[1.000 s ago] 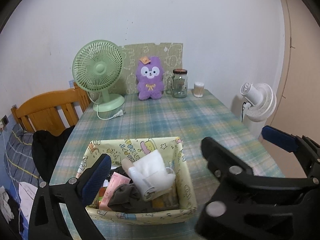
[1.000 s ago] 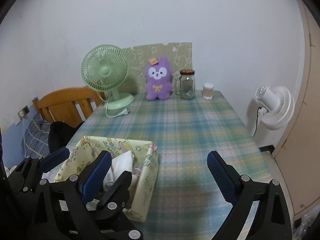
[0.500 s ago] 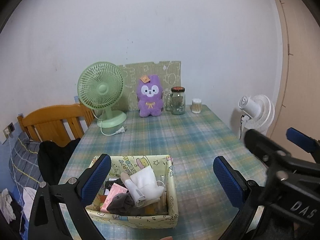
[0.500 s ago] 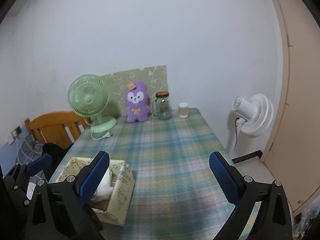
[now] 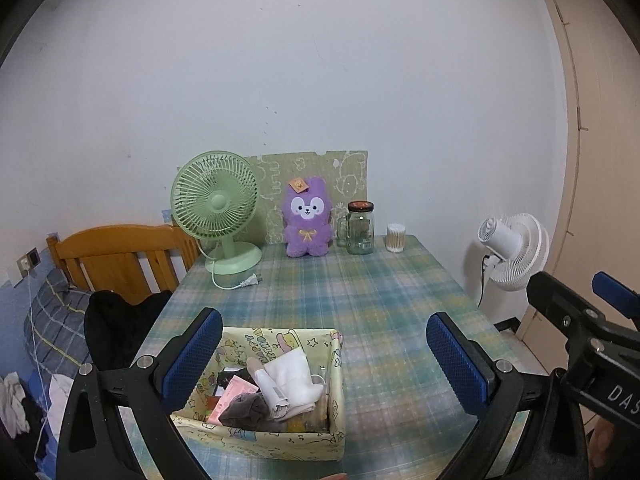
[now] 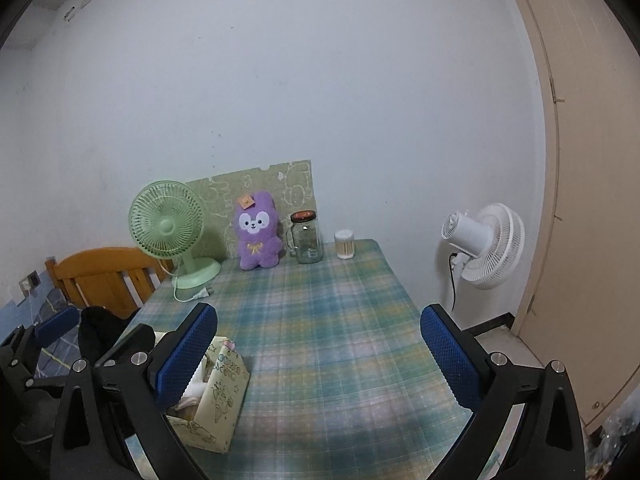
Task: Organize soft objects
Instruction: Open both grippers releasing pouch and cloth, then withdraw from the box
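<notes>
A yellow cartoon-print box (image 5: 256,438) sits at the table's near edge. It holds white folded cloth (image 5: 294,376), a grey sock (image 5: 246,416) and a pink packet (image 5: 230,394). The box also shows in the right wrist view (image 6: 218,394). A purple plush toy (image 5: 307,218) stands at the table's far end, also seen in the right wrist view (image 6: 258,236). My left gripper (image 5: 324,360) is open and empty, above and behind the box. My right gripper (image 6: 318,356) is open and empty, to the right of the box.
A green desk fan (image 5: 218,208) with a loose plug, a glass jar (image 5: 360,228) and a cotton-swab cup (image 5: 396,238) stand at the far end of the plaid table (image 5: 380,300). A wooden chair (image 5: 116,256) with dark clothing stands left. A white fan (image 5: 514,252) stands right.
Both grippers have drawn back and risen away from the box. The table looks smaller and more wall shows. The right gripper has moved off to the right of the left view.
</notes>
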The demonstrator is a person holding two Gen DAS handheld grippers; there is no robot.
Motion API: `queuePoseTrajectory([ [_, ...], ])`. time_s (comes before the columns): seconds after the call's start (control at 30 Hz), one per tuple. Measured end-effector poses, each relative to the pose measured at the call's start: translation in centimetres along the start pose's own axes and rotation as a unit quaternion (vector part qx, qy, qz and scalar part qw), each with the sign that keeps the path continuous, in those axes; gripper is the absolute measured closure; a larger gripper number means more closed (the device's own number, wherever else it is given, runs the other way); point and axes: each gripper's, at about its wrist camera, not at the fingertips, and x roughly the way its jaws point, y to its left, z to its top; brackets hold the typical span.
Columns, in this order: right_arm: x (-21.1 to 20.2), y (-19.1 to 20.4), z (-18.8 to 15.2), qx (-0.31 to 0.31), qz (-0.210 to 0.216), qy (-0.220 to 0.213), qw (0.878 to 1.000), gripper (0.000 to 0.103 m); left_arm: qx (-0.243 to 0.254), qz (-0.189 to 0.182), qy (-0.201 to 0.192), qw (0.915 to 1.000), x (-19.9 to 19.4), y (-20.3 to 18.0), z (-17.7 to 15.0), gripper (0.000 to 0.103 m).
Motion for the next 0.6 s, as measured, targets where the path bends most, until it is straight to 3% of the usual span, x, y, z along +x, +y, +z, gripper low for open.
queuePoseTrajectory([
  [0.6,-0.6,0.2,0.3,-0.002,0.012,-0.009,1.000,0.000,-0.016,0.028,-0.017,0.9993,-1.4,1.2,0.0,0.000],
])
